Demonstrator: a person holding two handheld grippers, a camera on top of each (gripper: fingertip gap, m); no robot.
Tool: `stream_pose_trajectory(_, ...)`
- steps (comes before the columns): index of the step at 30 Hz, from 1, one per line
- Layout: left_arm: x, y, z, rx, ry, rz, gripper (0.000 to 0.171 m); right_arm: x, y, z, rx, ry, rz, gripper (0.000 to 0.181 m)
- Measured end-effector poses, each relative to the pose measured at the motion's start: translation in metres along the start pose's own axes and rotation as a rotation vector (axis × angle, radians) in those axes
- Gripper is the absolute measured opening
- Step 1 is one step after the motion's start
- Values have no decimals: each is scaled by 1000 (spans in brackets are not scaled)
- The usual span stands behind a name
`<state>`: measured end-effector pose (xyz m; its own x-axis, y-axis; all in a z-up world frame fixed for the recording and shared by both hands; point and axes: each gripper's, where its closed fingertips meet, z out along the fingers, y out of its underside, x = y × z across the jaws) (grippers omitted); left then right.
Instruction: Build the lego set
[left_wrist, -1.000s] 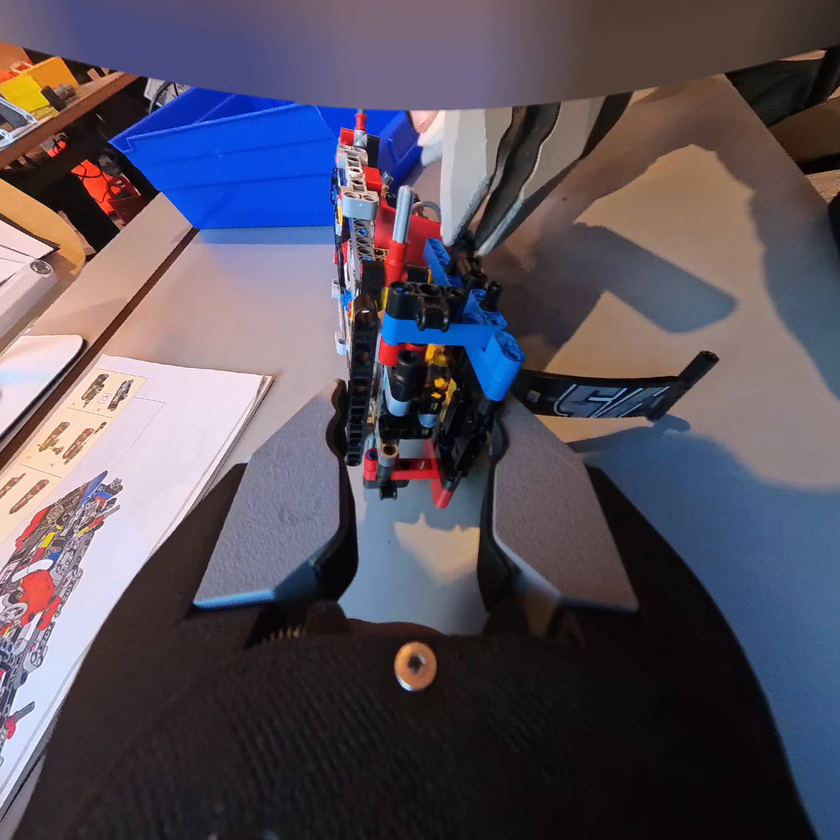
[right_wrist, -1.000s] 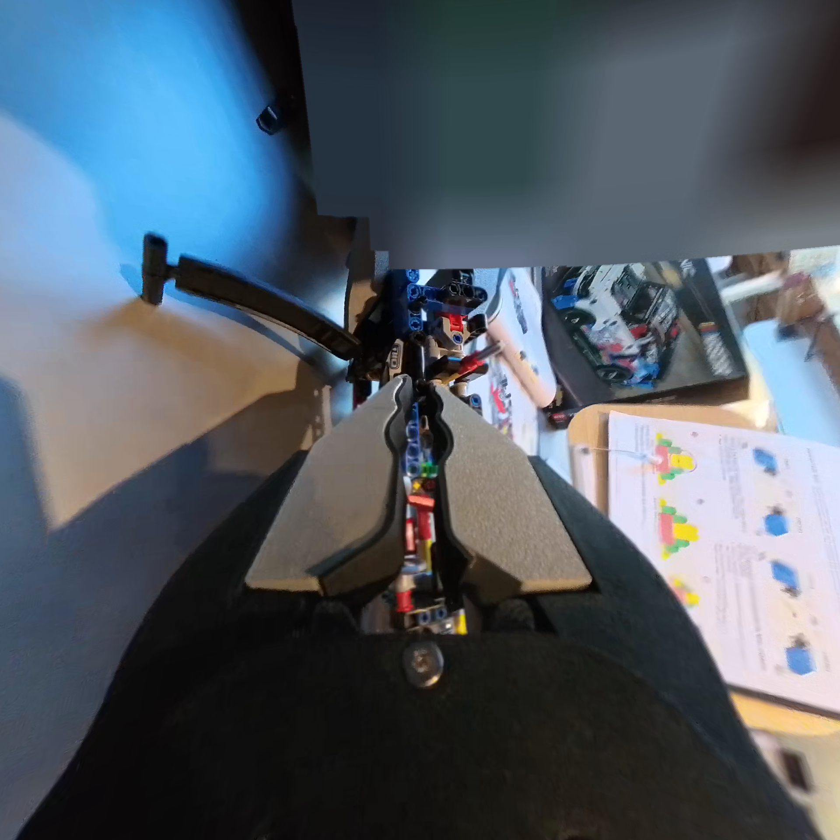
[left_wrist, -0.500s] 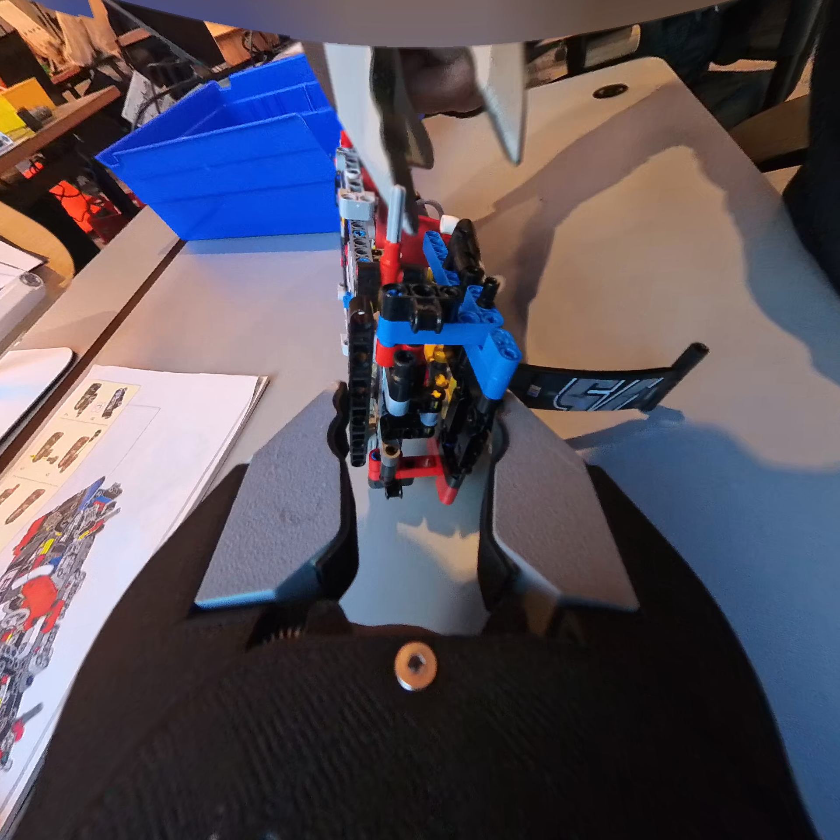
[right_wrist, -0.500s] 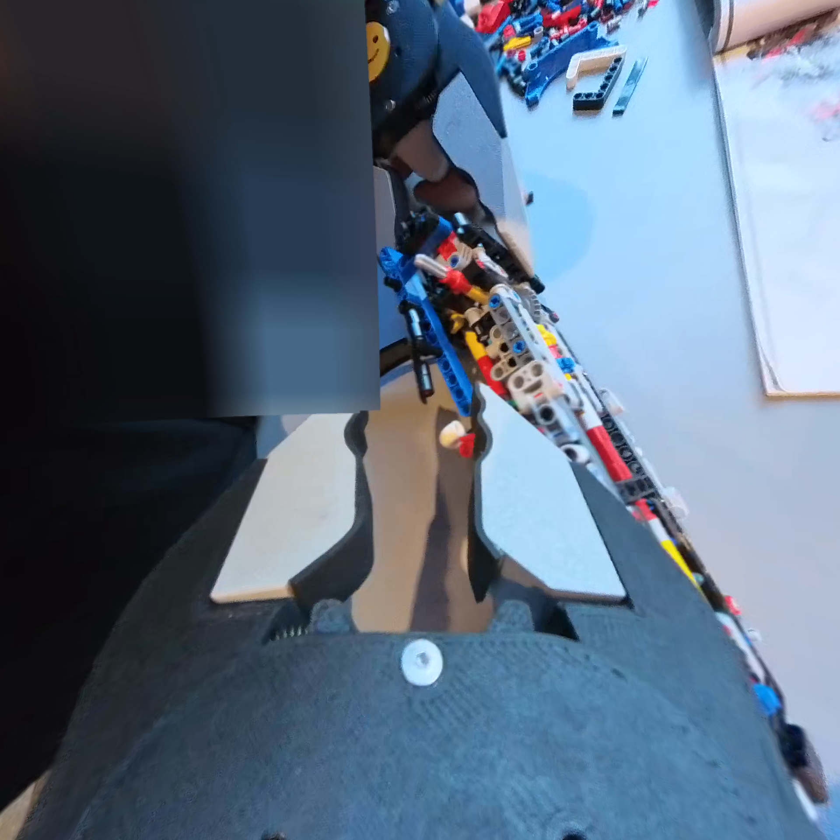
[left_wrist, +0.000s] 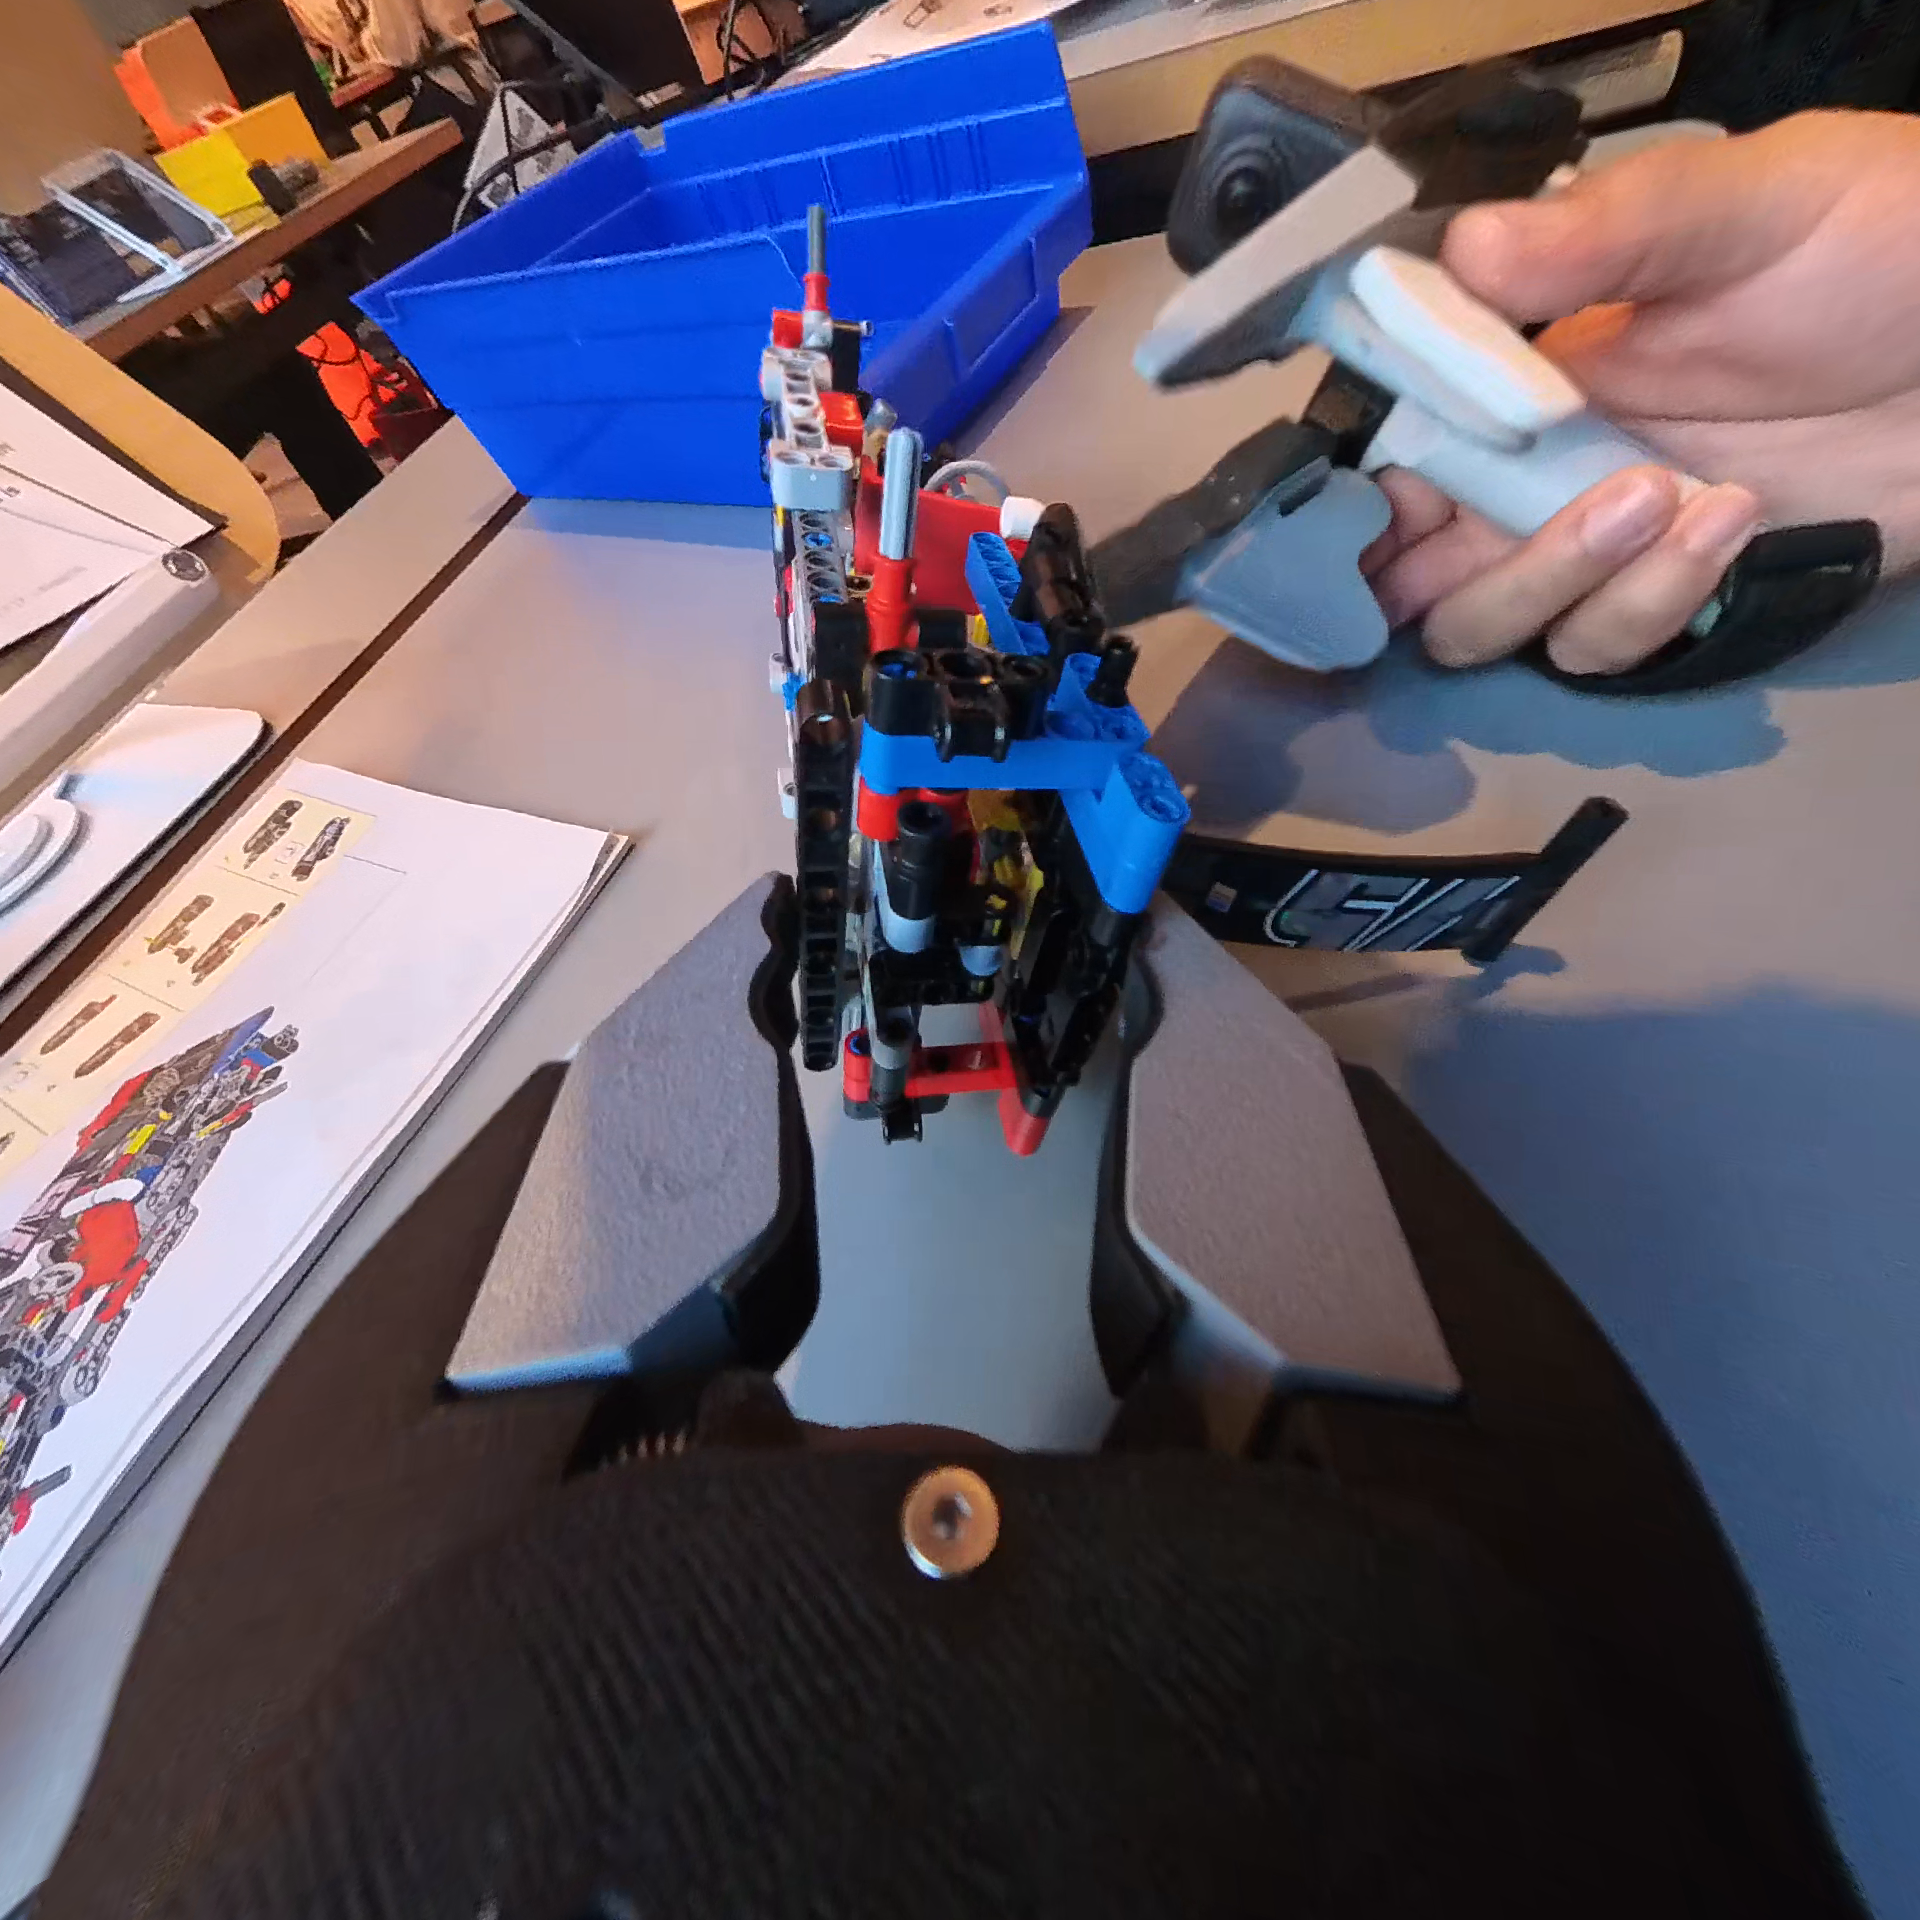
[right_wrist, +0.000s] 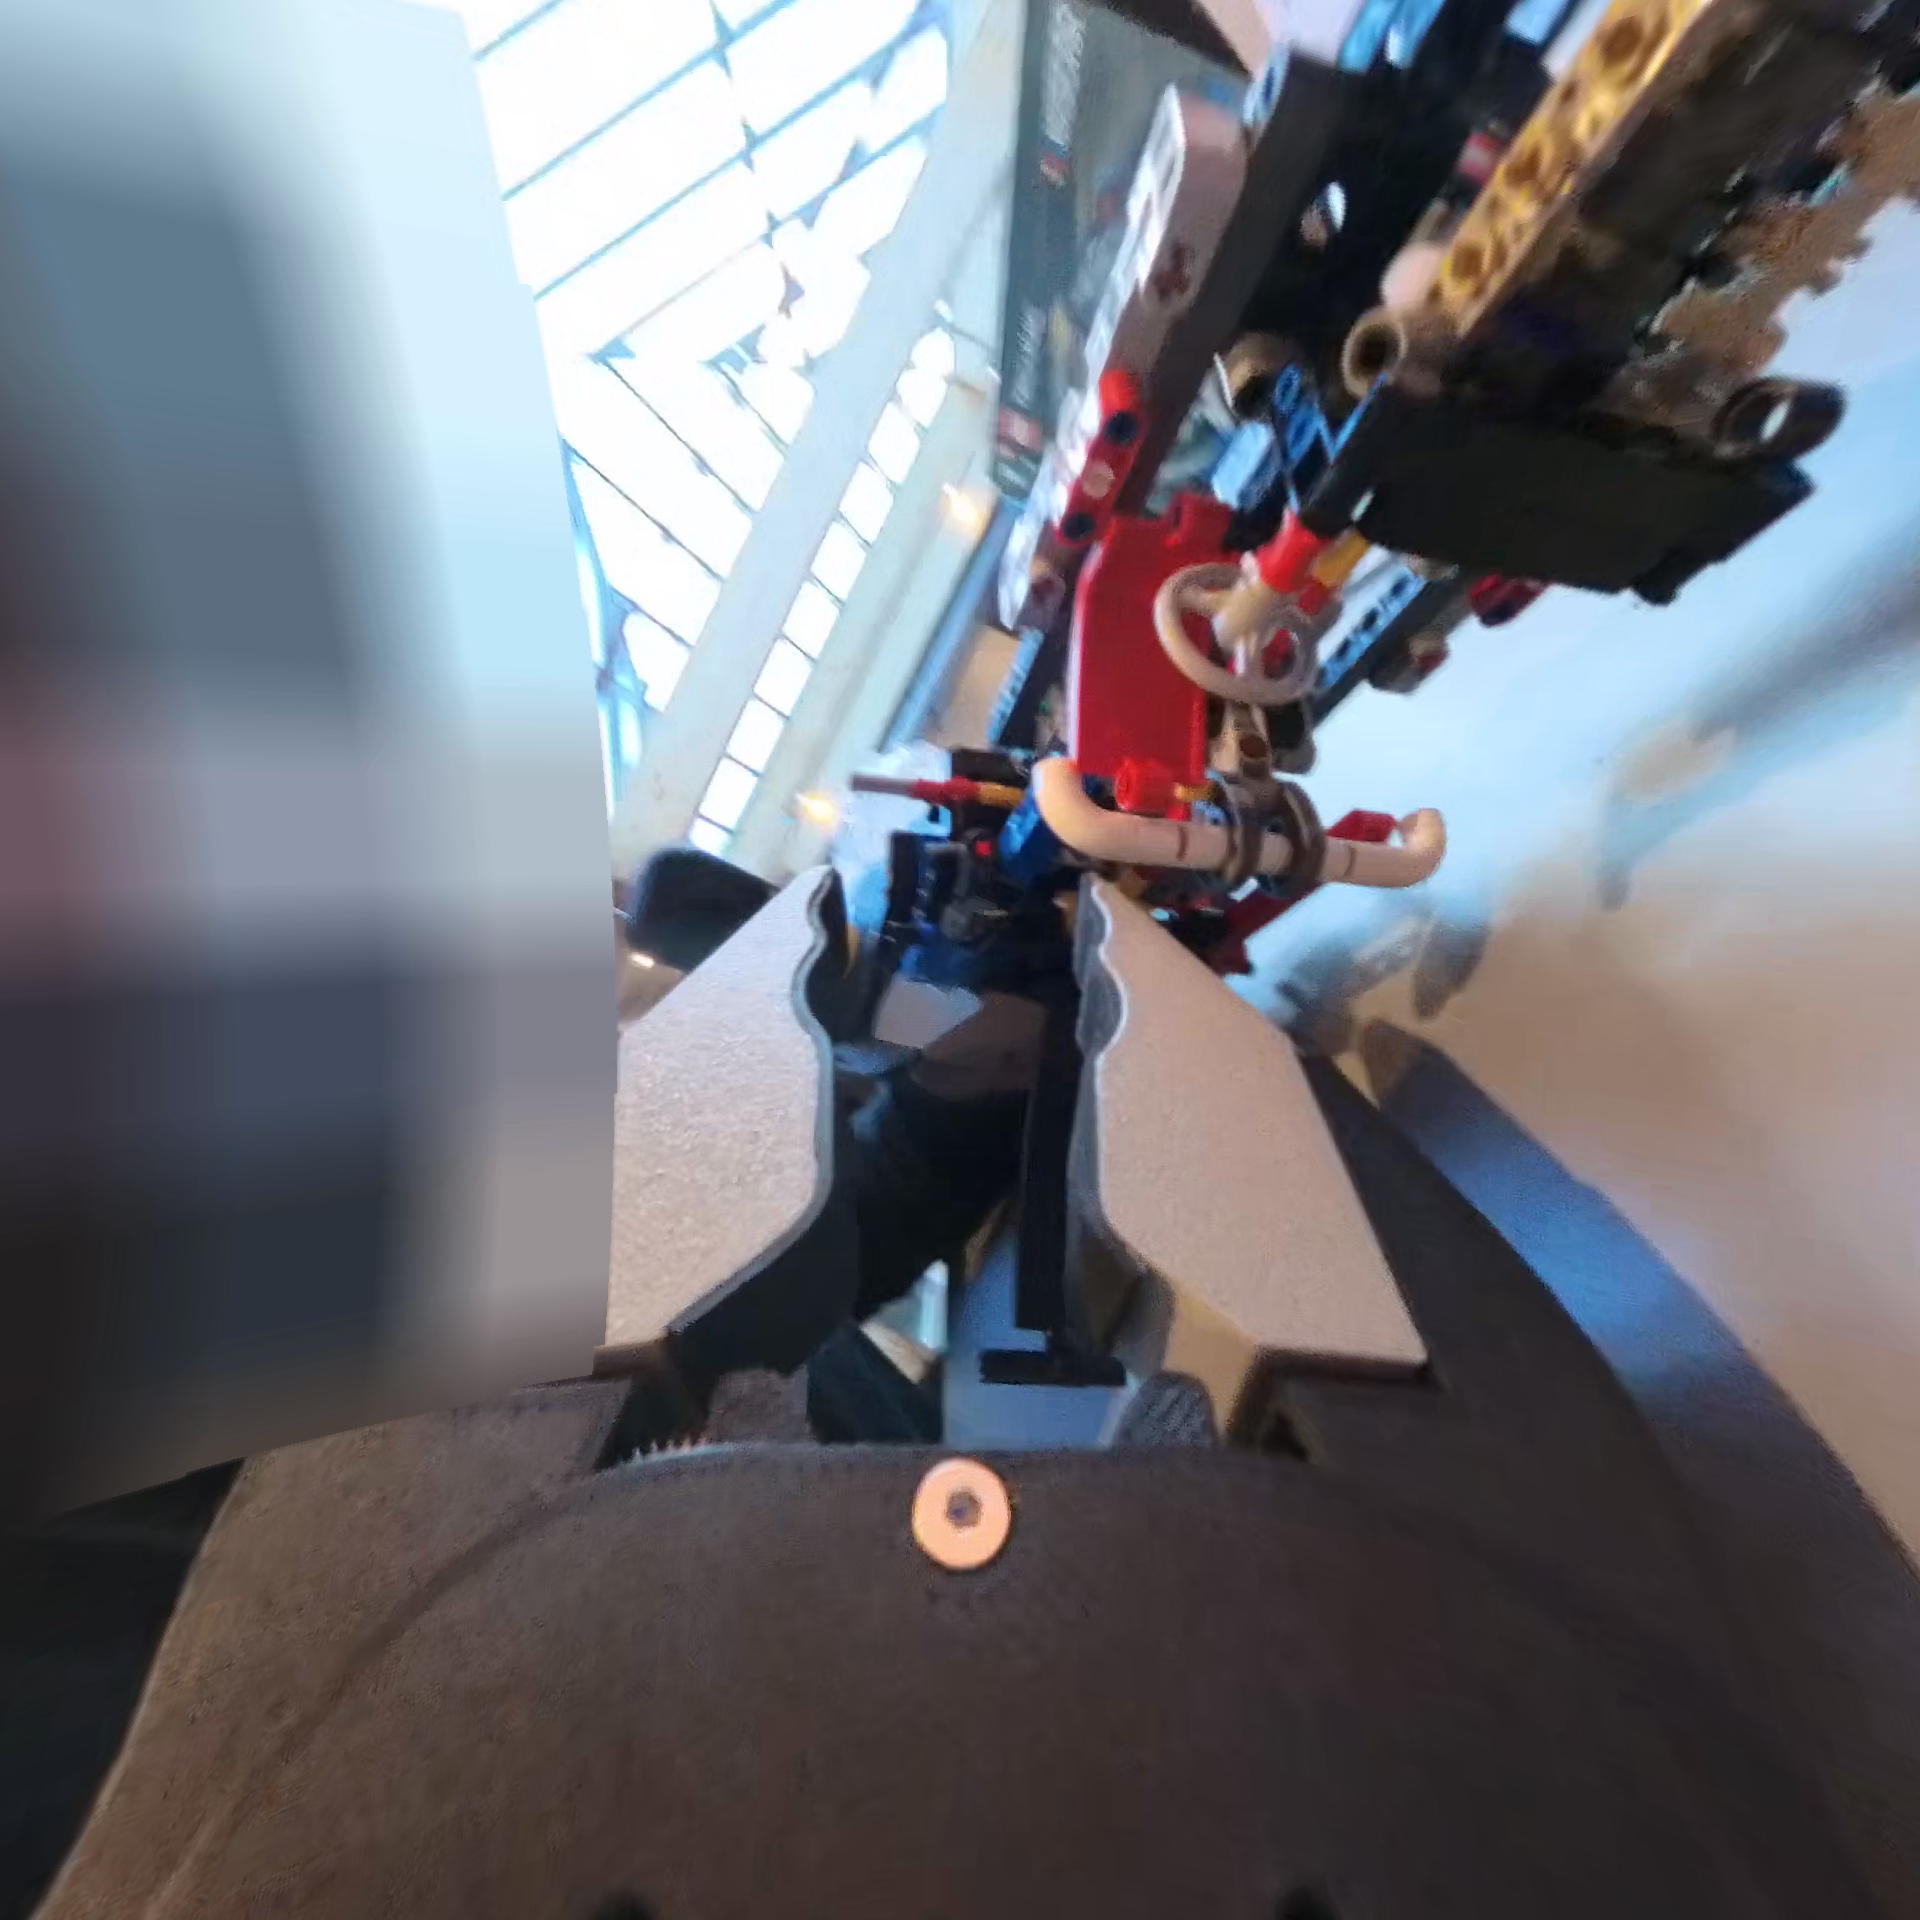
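1. Underneath, a matte grey tabletop (left_wrist: 644, 644) with a deep blue plastic bin (left_wrist: 727, 312) at the far edge, an open white instruction booklet (left_wrist: 312, 997) to the left, cluttered shelves behind.
2. Clamped upright between the grey fingers of the left gripper (left_wrist: 951, 935): the red, blue and black lego model (left_wrist: 956, 790), a black curved panel (left_wrist: 1382, 914) jutting right.
3. Only in the left wrist view: a hand (left_wrist: 1662, 395) holding the right gripper (left_wrist: 1226, 457), raised beside the model.
4. Only in the right wrist view: bright window grid, blurred; right gripper's jaws apart, holding nothing.
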<state>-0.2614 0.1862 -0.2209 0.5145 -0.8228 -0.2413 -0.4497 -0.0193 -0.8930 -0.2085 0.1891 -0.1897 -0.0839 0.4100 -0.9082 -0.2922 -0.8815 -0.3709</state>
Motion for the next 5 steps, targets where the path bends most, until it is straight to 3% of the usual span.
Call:
stream_pose_trajectory(1, 1, 0, 0, 1, 2, -1, 59, 7, 5, 4, -32, 60, -21, 49)
stream_pose_trajectory(4, 1, 0, 0, 1, 2, -9, 59, 5, 12, 18, -75, 19, 3, 51)
stream_pose_trajectory(5, 0, 0, 0, 0, 0, -10, 59, 3, 9, 21, -56, -21, 41, 44)
